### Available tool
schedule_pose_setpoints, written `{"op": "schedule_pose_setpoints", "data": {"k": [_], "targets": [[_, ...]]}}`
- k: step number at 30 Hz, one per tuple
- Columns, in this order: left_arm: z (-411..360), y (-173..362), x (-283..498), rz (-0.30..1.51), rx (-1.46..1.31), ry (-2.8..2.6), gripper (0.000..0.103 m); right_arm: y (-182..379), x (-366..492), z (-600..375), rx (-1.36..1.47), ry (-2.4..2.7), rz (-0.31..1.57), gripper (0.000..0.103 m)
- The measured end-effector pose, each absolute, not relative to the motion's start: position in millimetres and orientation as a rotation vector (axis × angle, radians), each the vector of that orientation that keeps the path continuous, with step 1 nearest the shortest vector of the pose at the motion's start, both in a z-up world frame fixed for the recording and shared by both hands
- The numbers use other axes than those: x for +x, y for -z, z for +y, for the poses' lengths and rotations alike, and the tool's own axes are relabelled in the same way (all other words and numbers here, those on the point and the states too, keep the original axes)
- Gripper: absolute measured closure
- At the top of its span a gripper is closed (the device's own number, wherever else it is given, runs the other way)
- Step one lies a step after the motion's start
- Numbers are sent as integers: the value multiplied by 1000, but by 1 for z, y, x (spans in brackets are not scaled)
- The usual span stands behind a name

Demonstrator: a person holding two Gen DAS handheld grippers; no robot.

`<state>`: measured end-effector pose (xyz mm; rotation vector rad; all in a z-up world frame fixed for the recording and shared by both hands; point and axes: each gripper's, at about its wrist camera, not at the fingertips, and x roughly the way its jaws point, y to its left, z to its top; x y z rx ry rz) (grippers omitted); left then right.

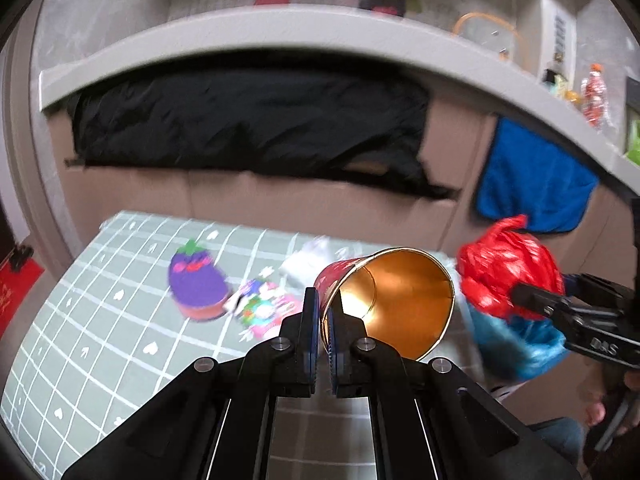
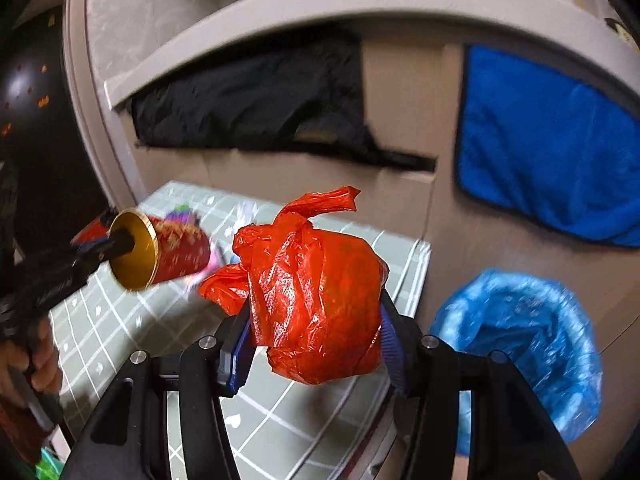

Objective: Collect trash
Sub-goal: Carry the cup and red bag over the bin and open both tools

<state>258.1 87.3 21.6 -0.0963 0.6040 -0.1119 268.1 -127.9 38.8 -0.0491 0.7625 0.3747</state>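
The left gripper (image 1: 325, 316) is clamped on the rim of a red paper cup (image 1: 390, 300) with a gold inside, held tipped on its side above the tabletop (image 1: 100, 320). The right gripper (image 2: 316, 344) is clamped around a knotted red plastic bag (image 2: 316, 300), held in the air.

Only the right wrist view shows the bin lined with a blue bag (image 2: 520, 340) clearly, standing beside the tabletop's edge. Only the left wrist view shows a purple eggplant-shaped toy (image 1: 196, 280), a colorful wrapper (image 1: 264, 308) and something white and crumpled (image 1: 308, 260) on the green grid-patterned cover.

Behind hang a black cloth (image 1: 248, 120) and a blue towel (image 2: 552, 140). Everything is motion-blurred.
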Motion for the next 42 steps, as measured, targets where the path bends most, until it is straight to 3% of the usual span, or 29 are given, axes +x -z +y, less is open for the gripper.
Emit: {"op": "schedule_pose_setpoints", "data": {"k": [9, 24, 42], "targets": [[0, -58, 261, 521, -31, 239, 99, -76, 260, -198, -50, -258, 630, 52], [-150, -30, 292, 628, 21, 434, 99, -61, 248, -336, 34, -33, 658, 52], [-189, 3, 320, 717, 47, 470, 99, -21, 267, -380, 115, 6, 746, 51]]}}
